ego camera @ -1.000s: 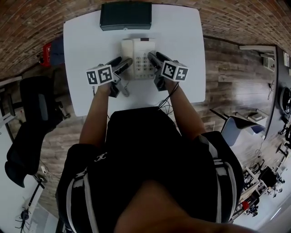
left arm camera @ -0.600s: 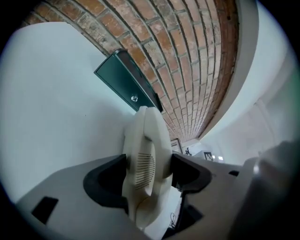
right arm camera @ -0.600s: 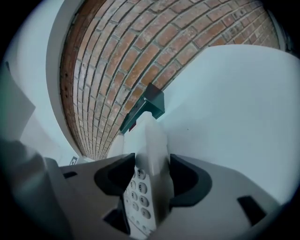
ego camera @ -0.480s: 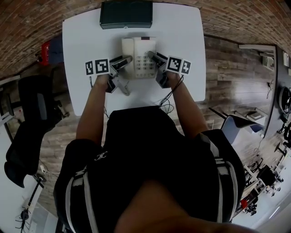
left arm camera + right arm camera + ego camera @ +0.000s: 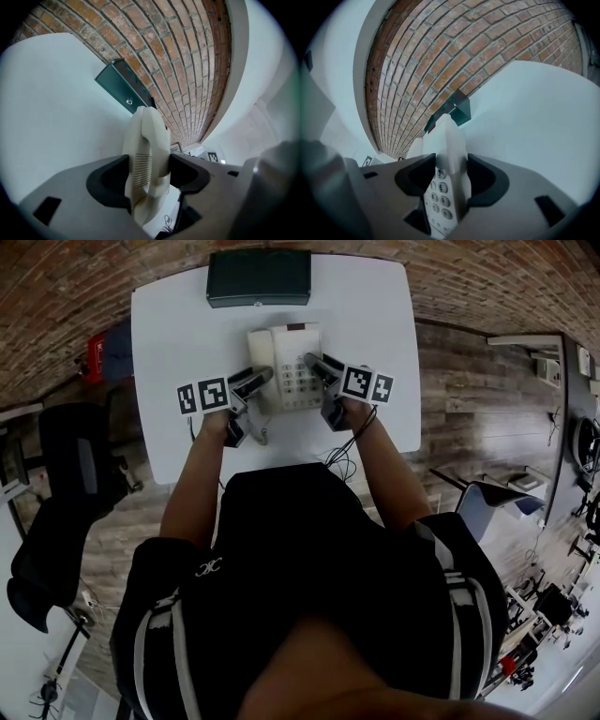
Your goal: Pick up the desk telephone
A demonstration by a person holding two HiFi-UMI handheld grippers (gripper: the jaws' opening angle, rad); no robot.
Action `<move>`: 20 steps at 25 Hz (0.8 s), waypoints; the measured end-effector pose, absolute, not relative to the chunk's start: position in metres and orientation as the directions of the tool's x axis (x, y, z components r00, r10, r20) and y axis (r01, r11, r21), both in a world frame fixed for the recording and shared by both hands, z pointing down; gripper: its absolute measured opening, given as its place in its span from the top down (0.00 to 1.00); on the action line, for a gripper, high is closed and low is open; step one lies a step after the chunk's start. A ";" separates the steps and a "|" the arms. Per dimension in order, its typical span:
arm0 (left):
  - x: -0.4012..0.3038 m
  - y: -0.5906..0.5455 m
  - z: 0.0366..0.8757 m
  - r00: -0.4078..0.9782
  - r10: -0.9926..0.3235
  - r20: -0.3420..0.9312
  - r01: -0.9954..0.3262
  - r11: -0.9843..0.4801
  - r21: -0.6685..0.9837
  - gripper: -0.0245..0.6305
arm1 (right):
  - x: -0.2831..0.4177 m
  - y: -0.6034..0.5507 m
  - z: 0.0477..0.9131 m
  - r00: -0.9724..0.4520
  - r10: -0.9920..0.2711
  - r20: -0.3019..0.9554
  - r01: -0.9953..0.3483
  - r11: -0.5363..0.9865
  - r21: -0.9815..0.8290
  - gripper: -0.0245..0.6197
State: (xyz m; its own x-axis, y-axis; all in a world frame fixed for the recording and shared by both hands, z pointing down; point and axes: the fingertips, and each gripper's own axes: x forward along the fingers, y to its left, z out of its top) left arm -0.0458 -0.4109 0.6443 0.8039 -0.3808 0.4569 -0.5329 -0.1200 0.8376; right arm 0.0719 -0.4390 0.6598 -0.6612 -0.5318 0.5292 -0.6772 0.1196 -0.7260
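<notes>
Head view: a white table [image 5: 169, 352] fills the upper centre of the frame. The desk telephone [image 5: 281, 352], cream-coloured, sits at the table's middle, its handset [image 5: 262, 345] on the left side and its keypad [image 5: 298, 381] on the right. A dark green box [image 5: 260, 276] lies above it at the table's far edge, apart from it. The left gripper [image 5: 261, 377] meets the telephone from the lower left and the right gripper [image 5: 314, 362] from the lower right; their marker cubes [image 5: 204, 396] flank the telephone's lower corners.

Left gripper view: the jaws are closing, and the handset edge of the telephone stands between them, with both dark pads [image 5: 110, 180] against it.

Right gripper view: the jaws pinch the keypad edge of the telephone, one pad on each face. A brick wall [image 5: 440, 56] curves across the upper frame behind the box.

A dark cable [image 5: 339, 460] trails off the table's lower edge.
</notes>
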 end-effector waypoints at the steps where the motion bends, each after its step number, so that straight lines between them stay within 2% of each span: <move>1: -0.047 -0.411 0.639 0.804 -0.390 0.450 -0.531 -0.129 0.837 0.54 | 0.071 -0.439 0.654 -0.661 -0.538 0.522 -0.679 0.133 -0.722 0.66; 13: -0.066 -0.416 0.517 0.766 -0.539 0.350 -0.602 -0.410 0.685 0.54 | 0.056 -0.444 0.532 -0.671 -0.663 0.331 -0.653 0.318 -0.688 0.66; 20: -0.074 -0.409 0.431 0.767 -0.600 0.226 -0.603 -0.555 0.573 0.54 | 0.043 -0.442 0.444 -0.671 -0.721 0.175 -0.641 0.445 -0.625 0.66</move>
State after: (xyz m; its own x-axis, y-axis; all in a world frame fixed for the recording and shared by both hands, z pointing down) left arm -0.0739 -0.4094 0.4308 0.7670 -0.6004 0.2264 -0.6033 -0.5545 0.5732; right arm 0.0431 -0.4417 0.4445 -0.6707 -0.7208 0.1750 -0.6413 0.4450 -0.6251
